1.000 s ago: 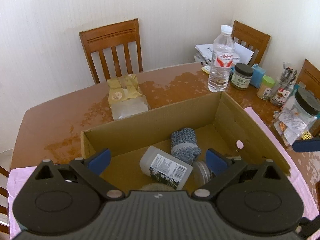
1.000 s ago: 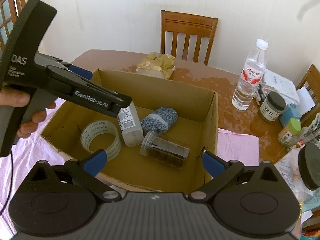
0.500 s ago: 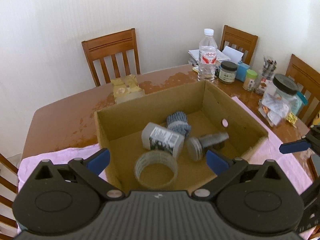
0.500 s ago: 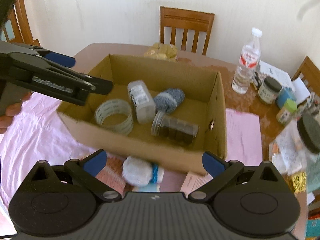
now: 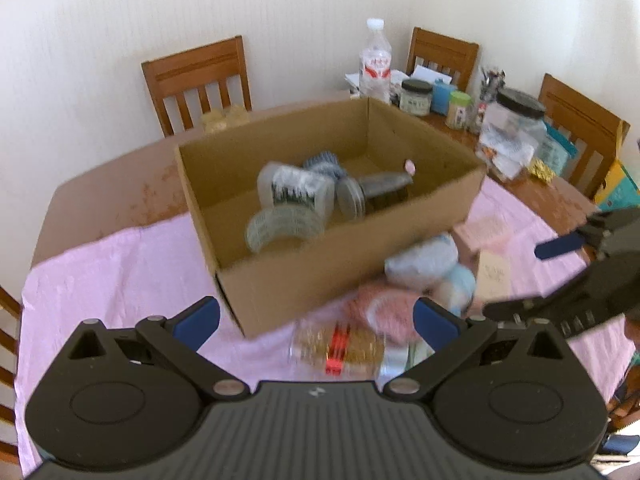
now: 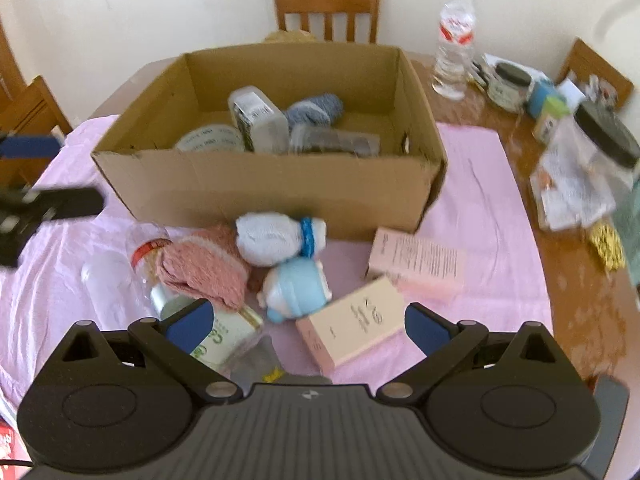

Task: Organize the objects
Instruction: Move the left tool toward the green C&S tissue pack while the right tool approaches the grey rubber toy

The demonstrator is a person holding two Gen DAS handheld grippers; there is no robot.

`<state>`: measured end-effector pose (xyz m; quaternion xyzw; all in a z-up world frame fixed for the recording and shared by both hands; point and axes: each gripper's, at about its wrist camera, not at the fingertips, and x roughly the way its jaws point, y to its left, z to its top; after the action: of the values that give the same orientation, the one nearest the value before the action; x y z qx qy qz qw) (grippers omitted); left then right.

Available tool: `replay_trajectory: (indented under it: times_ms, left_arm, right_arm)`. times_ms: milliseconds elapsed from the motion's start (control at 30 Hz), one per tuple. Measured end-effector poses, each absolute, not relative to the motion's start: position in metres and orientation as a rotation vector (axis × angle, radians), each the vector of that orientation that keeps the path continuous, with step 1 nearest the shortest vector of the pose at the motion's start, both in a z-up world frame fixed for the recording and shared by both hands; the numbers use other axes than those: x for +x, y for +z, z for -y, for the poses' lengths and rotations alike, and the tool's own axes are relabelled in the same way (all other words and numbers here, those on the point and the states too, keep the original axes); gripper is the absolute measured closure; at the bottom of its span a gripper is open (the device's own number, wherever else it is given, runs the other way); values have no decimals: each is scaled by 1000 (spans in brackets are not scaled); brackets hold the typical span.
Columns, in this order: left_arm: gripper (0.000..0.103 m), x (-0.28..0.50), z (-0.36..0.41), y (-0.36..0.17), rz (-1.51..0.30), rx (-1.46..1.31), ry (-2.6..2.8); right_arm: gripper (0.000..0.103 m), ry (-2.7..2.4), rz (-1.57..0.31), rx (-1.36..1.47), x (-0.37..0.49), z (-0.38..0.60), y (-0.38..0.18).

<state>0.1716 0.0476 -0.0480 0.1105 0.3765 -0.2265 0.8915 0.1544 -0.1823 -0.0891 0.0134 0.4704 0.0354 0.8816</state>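
A cardboard box (image 6: 256, 184) (image 5: 320, 276) stands on a pink cloth and holds a tape roll (image 6: 210, 140), a white bottle (image 6: 258, 116), a grey-blue sock roll (image 6: 316, 110) and a lying jar (image 6: 336, 140). In front of the box lie a white sock roll (image 6: 272, 236), a pink knit cloth (image 6: 204, 268), a light-blue toy (image 6: 298, 290), a clear bottle (image 6: 136, 256) and two pink boxes (image 6: 356, 322). My left gripper (image 5: 316, 320) is open and empty, above the box's near corner. My right gripper (image 6: 306, 322) is open and empty over the loose things.
A water bottle (image 6: 454, 56), several jars (image 6: 510, 84) and a big black-lidded jar (image 6: 592, 152) crowd the table's right side. Wooden chairs (image 6: 326, 8) stand around the table. The pink cloth (image 6: 480, 200) covers the near half of the table.
Both grippers have pulled back and up from the box toward the near table edge. The loose things in front of the box have come into view. Both stay open.
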Motion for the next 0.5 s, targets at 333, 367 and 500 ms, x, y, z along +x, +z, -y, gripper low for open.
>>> replay_trajectory:
  times_ms: [333,367,500]
  left_arm:
    - [1,140,-66,-82,-840,270,-488]
    - [1,138,-67,-85,-847,274,-491]
    - [1,136,-67,-87,-861,268,-501]
  right_arm:
    - [0,-35,-996,35,152,168,-116]
    - [0,-46,-997,32,151,167,-119]
    - [0,-72,-1011,28,148,167,-124]
